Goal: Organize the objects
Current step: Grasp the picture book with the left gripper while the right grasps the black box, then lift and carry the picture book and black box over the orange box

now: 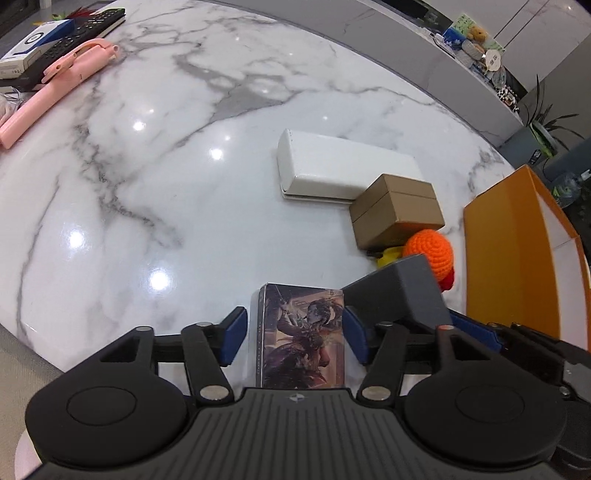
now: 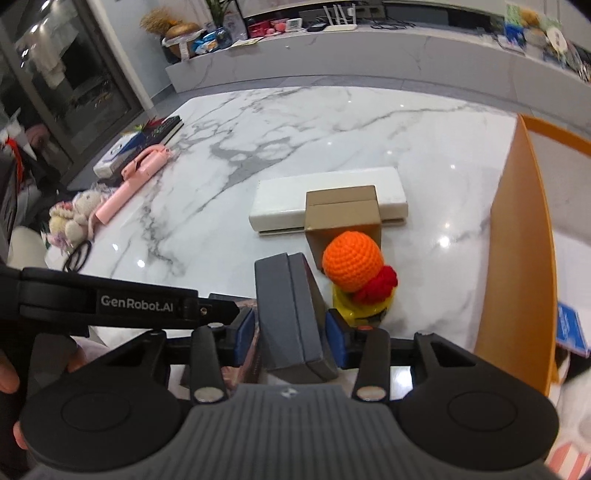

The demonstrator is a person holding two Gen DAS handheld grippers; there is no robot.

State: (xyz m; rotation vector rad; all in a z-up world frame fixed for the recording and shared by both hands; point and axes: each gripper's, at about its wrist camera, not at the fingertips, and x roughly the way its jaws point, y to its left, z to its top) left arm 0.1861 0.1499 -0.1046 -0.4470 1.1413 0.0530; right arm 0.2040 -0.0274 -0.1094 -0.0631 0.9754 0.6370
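My left gripper stands open around an illustrated card box lying on the marble table. A thin gap shows at the left blue pad, while the right pad sits at the box's edge. My right gripper is shut on a dark grey box, tilted just above the table; the same grey box shows right of the card box. Just beyond it stands an orange crocheted toy with a red and yellow base.
A white case and a brown cardboard box lie mid-table. An open orange bin stands at the right edge. At the far left are a pink handle, a remote, plush toys and scissors.
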